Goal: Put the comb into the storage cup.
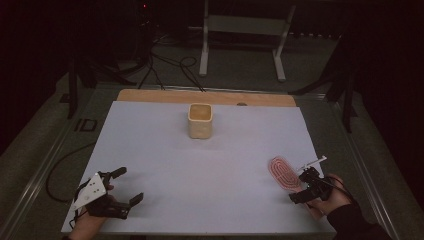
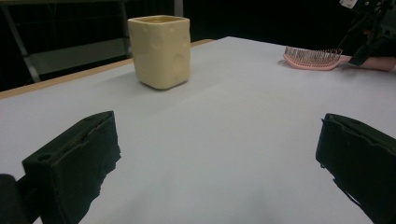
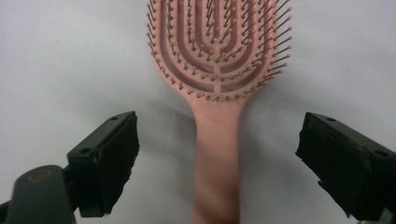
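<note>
The high view looked forward and down over the whole table (image 1: 165,165). The left gripper view sat low, facing across it toward the cup (image 2: 160,50) and brush (image 2: 312,59). The right gripper view hung close above that brush (image 3: 218,93), looking down.

the left gripper (image 1: 125,186) is black, with two blocky jaws whose inner faces carry rough, ragged-edged black padding; each jaw's top has a small round hole. a grey three-cornered plate (image 1: 91,192) dotted with small dark holes sits on top of it. the right gripper (image 1: 300,185) is black too, with the same padded jaws and round holes, a pale thin bar (image 1: 315,161) jutting from its top, and a dark cable (image 1: 338,183) looping by the hand (image 1: 327,198). a brass-coloured round fitting (image 3: 39,176) marks its body. the person wears a dark sleeve (image 1: 350,220).
</note>
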